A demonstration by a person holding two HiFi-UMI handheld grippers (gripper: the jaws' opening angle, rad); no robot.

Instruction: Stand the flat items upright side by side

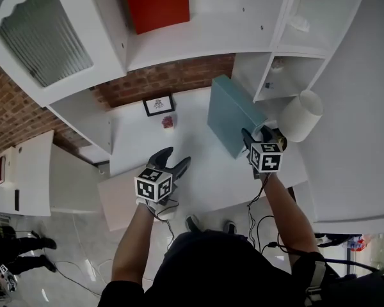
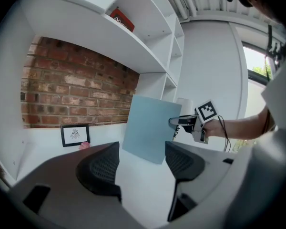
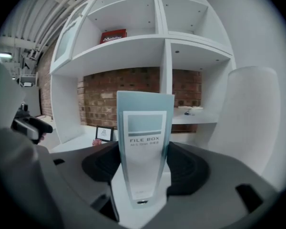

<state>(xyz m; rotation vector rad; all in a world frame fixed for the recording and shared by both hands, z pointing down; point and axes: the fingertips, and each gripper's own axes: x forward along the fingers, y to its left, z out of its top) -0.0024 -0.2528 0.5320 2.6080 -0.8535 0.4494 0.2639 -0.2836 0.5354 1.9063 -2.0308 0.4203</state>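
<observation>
Left gripper [image 1: 177, 157] hovered at lower centre over the white desk [image 1: 198, 142], its jaws apart and empty. Just right of centre, the right gripper [image 1: 256, 133] was clamped across the narrow spine of the blue-grey file box [image 1: 230, 110], which stood tilted on the desk; whether its lower corner touched was unclear. It looked stiff, light and smooth-faced, likely to swing, so a hold on the spine near mid-height seemed wise. Farther up stood a small framed picture [image 1: 159, 105].
</observation>
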